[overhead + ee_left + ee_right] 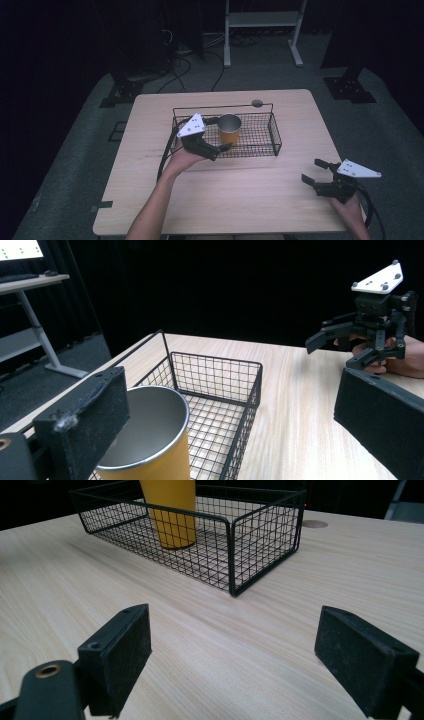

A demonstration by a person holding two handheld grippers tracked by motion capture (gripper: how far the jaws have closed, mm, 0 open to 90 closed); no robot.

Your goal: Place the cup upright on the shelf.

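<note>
High view: left tongs (219, 148) apart, cup (229, 129) upright in basket (274, 131) just ahead; right tongs (314, 172) apart, well off.

No readable text, label, brand, number or sign appears anywhere. The screen (19, 249) at the far left of the left gripper view carries only green marks too small to read.

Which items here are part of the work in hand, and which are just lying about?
In use:
yellow metal cup, standing in the basket
black wire basket
left gripper, jaws open beside the cup

Idle:
right gripper, open, away from the basket
round plug in the tabletop
</note>
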